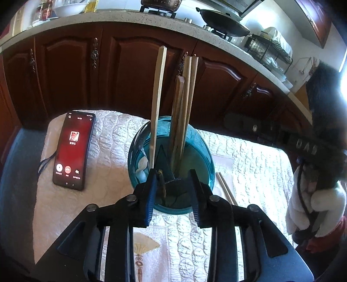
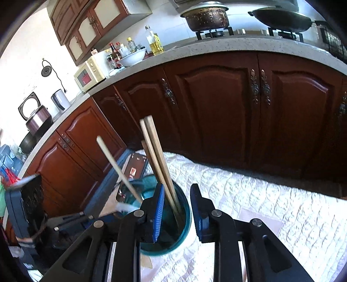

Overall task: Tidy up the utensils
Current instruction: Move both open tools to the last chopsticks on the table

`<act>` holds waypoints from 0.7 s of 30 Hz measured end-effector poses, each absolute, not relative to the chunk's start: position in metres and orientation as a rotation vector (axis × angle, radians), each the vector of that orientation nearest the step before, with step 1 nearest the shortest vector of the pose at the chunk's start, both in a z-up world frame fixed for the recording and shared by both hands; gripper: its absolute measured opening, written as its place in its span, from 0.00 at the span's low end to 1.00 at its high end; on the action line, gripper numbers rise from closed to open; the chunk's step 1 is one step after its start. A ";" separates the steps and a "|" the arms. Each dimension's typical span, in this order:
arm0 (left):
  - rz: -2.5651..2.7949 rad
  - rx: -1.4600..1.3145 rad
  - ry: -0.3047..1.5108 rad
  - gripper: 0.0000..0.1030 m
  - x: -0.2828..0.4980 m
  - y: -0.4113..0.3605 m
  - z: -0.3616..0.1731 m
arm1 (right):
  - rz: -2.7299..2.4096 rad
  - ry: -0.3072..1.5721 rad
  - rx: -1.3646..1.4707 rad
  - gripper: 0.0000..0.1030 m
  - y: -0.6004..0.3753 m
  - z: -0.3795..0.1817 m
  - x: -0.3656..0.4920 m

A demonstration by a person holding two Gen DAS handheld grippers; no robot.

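A teal glass holder [image 1: 195, 151] stands on the white quilted cloth [image 1: 108, 134]. Several wooden chopsticks [image 1: 184, 112] and one pale utensil handle [image 1: 157, 104] stand in it. My left gripper [image 1: 172, 195] is open just above the holder's near rim; a thin dark stick [image 1: 161, 186] leans by its left finger. One chopstick [image 1: 225, 187] lies on the cloth right of the holder. In the right wrist view the holder [image 2: 184, 217] sits under my open right gripper [image 2: 176, 213], with the chopsticks [image 2: 158, 160] rising between the fingers and the pale handle [image 2: 117, 167] leaning left.
A lit phone [image 1: 72, 149] lies on the cloth left of the holder. Dark wooden cabinets [image 2: 216, 112] under a stone counter [image 1: 130, 18] stand close behind. The other gripper [image 1: 282, 136] reaches in from the right. A stuffed toy [image 1: 312, 201] sits at the right edge.
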State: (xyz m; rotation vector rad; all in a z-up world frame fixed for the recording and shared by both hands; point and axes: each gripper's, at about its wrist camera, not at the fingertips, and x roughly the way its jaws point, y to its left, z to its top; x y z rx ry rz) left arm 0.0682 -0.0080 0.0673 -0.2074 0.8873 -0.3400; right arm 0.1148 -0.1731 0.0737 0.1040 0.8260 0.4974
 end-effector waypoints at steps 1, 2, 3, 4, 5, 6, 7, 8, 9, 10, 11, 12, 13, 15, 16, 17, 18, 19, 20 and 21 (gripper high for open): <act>-0.339 -0.208 0.882 0.28 0.066 -0.008 0.069 | 0.496 0.828 0.103 0.22 -0.172 0.073 0.112; -0.335 -0.207 0.873 0.28 0.062 -0.007 0.072 | 0.495 0.830 0.103 0.22 -0.173 0.072 0.111; -0.334 -0.209 0.867 0.29 0.060 -0.007 0.074 | 0.494 0.832 0.105 0.22 -0.174 0.071 0.108; -0.334 -0.211 0.860 0.30 0.057 -0.006 0.076 | 0.493 0.834 0.105 0.22 -0.175 0.070 0.104; -0.332 -0.214 0.852 0.31 0.053 -0.006 0.078 | 0.491 0.832 0.104 0.22 -0.176 0.069 0.101; -0.326 -0.214 0.844 0.33 0.050 -0.005 0.079 | 0.487 0.830 0.100 0.22 -0.176 0.069 0.097; -0.322 -0.212 0.837 0.34 0.047 -0.006 0.081 | 0.482 0.828 0.096 0.22 -0.176 0.068 0.094; -0.322 -0.207 0.834 0.34 0.044 -0.007 0.082 | 0.477 0.827 0.091 0.22 -0.177 0.067 0.090; -0.321 -0.203 0.833 0.34 0.041 -0.008 0.082 | 0.472 0.827 0.086 0.22 -0.178 0.066 0.085; -0.320 -0.198 0.832 0.34 0.038 -0.010 0.082 | 0.469 0.826 0.083 0.22 -0.179 0.065 0.082; -0.321 -0.196 0.833 0.34 0.037 -0.011 0.081 | 0.465 0.826 0.081 0.23 -0.180 0.064 0.079; -0.323 -0.194 0.833 0.34 0.035 -0.013 0.081 | 0.460 0.828 0.078 0.23 -0.181 0.063 0.075; -0.324 -0.193 0.835 0.34 0.034 -0.014 0.080 | 0.456 0.830 0.072 0.23 -0.181 0.062 0.072; -0.327 -0.190 0.838 0.34 0.032 -0.017 0.079 | 0.447 0.834 0.058 0.25 -0.183 0.059 0.067; -0.328 -0.189 0.838 0.34 0.031 -0.018 0.079 | 0.441 0.837 0.051 0.25 -0.184 0.058 0.064; -0.329 -0.187 0.835 0.34 0.029 -0.019 0.079 | 0.437 0.838 0.049 0.26 -0.185 0.056 0.061; -0.329 -0.184 0.833 0.34 0.028 -0.020 0.080 | 0.433 0.839 0.049 0.26 -0.187 0.055 0.058; -0.329 -0.180 0.831 0.34 0.026 -0.022 0.080 | 0.429 0.843 0.052 0.26 -0.190 0.053 0.055; -0.329 -0.174 0.830 0.34 0.024 -0.023 0.080 | 0.425 0.847 0.053 0.26 -0.192 0.052 0.053; -0.331 -0.170 0.830 0.34 0.023 -0.025 0.080 | 0.420 0.851 0.054 0.26 -0.194 0.050 0.051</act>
